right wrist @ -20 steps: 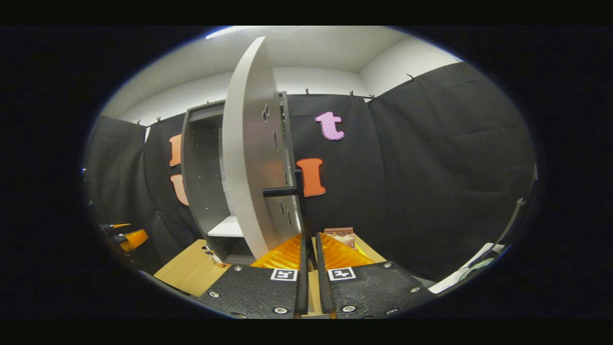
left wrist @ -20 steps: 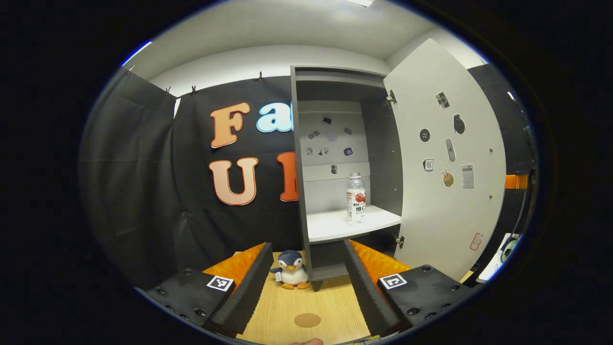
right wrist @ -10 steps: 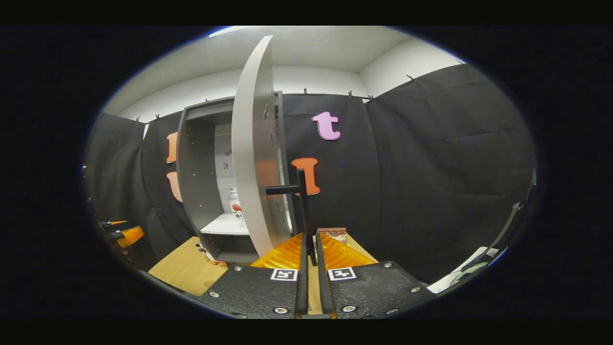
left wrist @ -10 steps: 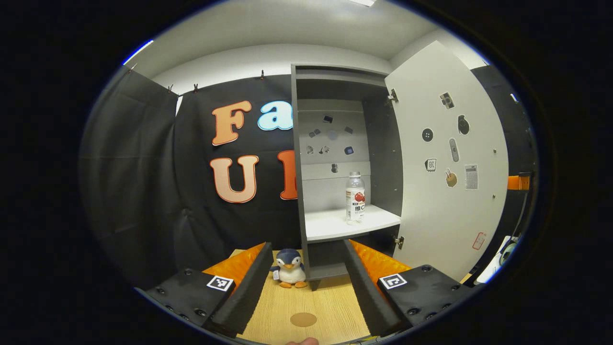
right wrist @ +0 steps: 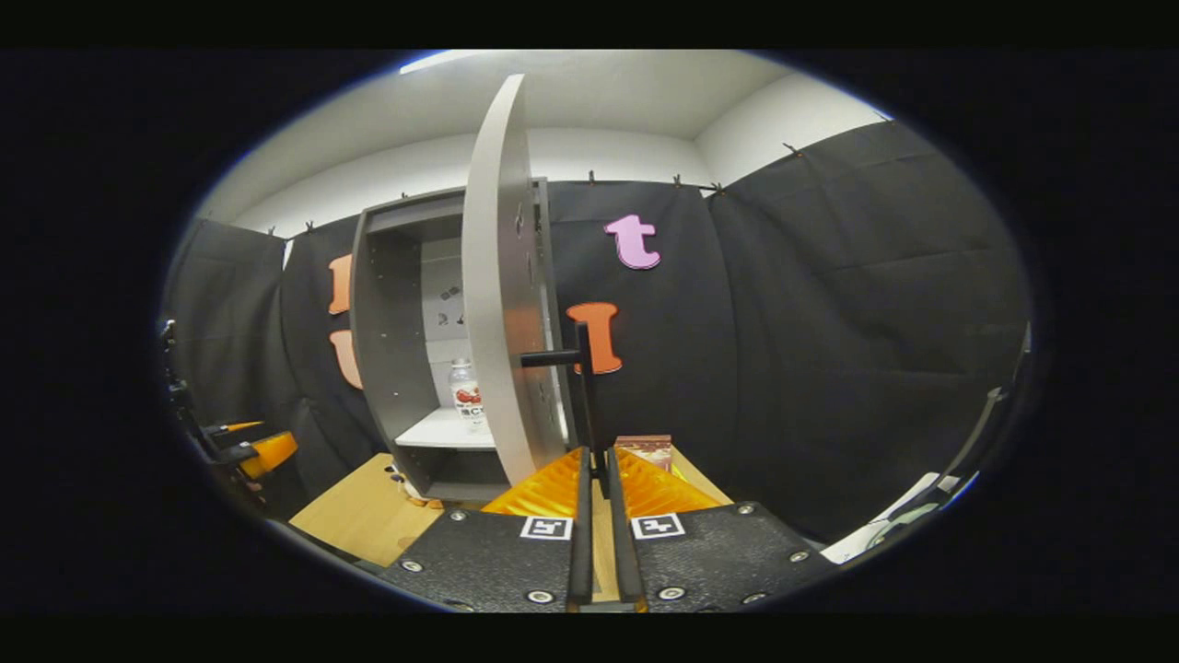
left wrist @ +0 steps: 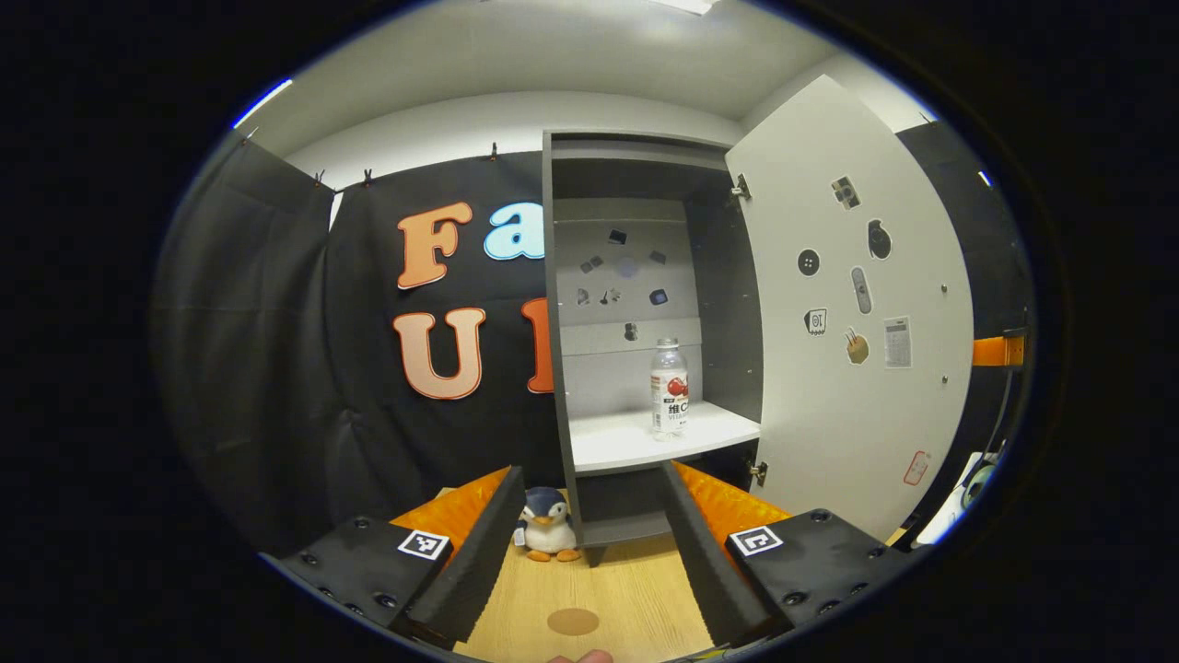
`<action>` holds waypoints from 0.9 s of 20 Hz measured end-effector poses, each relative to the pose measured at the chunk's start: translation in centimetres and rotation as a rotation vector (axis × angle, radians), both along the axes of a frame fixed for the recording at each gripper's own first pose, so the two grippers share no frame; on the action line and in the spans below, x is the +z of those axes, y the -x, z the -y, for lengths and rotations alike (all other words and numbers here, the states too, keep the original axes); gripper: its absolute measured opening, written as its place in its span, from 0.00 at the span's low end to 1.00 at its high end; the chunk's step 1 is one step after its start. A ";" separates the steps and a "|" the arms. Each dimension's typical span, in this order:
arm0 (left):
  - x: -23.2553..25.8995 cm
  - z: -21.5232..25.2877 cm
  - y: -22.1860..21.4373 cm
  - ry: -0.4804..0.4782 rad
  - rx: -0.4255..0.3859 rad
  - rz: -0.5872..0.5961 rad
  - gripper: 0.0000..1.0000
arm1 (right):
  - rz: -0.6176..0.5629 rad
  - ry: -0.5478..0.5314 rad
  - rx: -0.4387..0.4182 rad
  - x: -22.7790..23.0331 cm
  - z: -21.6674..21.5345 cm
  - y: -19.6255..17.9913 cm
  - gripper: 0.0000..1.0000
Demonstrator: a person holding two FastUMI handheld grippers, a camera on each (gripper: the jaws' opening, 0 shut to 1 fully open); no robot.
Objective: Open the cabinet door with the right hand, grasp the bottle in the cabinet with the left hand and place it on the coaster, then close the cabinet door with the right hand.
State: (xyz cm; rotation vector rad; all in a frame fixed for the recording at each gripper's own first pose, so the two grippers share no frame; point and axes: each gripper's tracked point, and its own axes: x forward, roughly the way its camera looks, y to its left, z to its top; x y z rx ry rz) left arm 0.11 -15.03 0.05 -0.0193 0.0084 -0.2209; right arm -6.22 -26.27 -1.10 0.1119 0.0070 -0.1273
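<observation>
The right gripper (right wrist: 596, 474) has its jaws closed to a thin slit around the lower end of the door's dark handle (right wrist: 582, 391), though whether both fingers really press on it is hard to tell. The cabinet door (right wrist: 502, 285) stands swung wide, edge-on in the right gripper view, so the opening step looks done or nearly so. The left gripper (left wrist: 589, 516) has its jaws spread wide and empty, low over the bench (left wrist: 608, 599) and aimed at the open cabinet (left wrist: 645, 276). The bottle (left wrist: 670, 387) stands upright on the white shelf (left wrist: 636, 442), toward its right side, well apart from the jaws. The round coaster (left wrist: 573, 621) lies on the bench near its front edge, between the fingers in view; a toy penguin (left wrist: 546, 538) sits at the cabinet's foot. Next, I judge, the left gripper must rise to shelf height, straddle the bottle's body and close.
</observation>
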 end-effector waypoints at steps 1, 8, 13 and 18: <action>0.0 0.6 -0.6 0.001 0.006 0.000 0.95 | 0.003 0.002 0.001 0.0 0.1 0.5 0.09; 0.0 5.8 -5.2 -0.007 -0.018 0.013 0.95 | 0.012 0.021 -0.022 0.7 0.7 3.1 0.10; -0.5 9.5 -10.3 0.002 -0.060 0.030 0.95 | 0.011 0.026 -0.099 1.0 1.2 4.1 0.10; -1.0 13.1 -15.6 -0.008 -0.112 0.047 0.95 | 0.008 0.026 -0.198 1.4 1.8 4.7 0.10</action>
